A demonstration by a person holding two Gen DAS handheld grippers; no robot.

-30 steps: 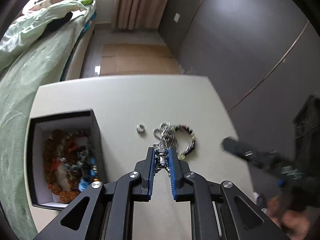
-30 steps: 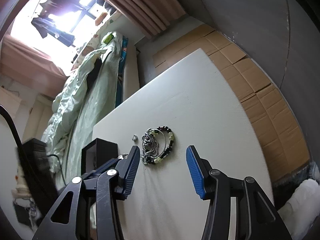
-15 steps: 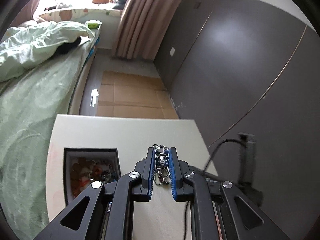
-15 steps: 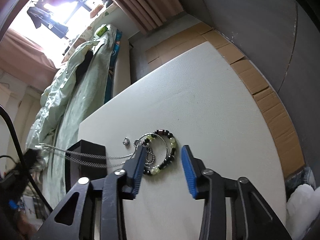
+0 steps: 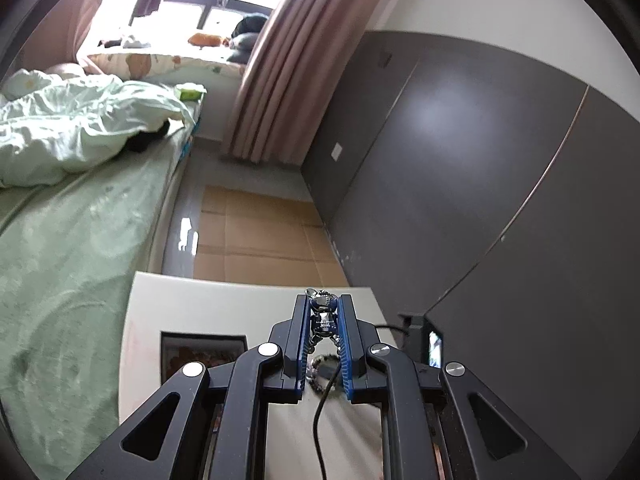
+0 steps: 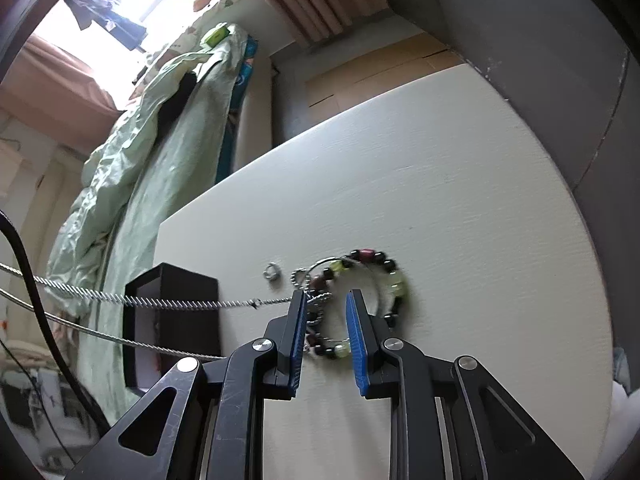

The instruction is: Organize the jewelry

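Note:
My left gripper [image 5: 325,305] is shut on a silver pendant [image 5: 325,318] and held high above the white table [image 5: 224,300]. From it a silver twisted chain [image 6: 180,303] stretches taut across the right wrist view to the jewelry pile. My right gripper [image 6: 326,309] points down at that pile, its jaws closing. Between them lie the chain's end links and the near side of a beaded bracelet [image 6: 386,280] with black and yellow-green beads; the pads do not press on either. A small silver ring [image 6: 271,271] lies just left of the pile. A black jewelry box [image 6: 172,320] stands open at the table's left.
The black box [image 5: 202,346] shows beaded pieces inside. A bed with green bedding [image 5: 72,240] runs along the table's left. A dark grey wall [image 5: 480,200] stands to the right. Cardboard sheets [image 5: 256,232] cover the floor beyond. A black cable [image 5: 320,412] hangs under the left gripper.
The left gripper has risen with the pendant, drawing the chain out of the pile until taut. The right gripper has moved down onto the bracelet and its jaws have narrowed.

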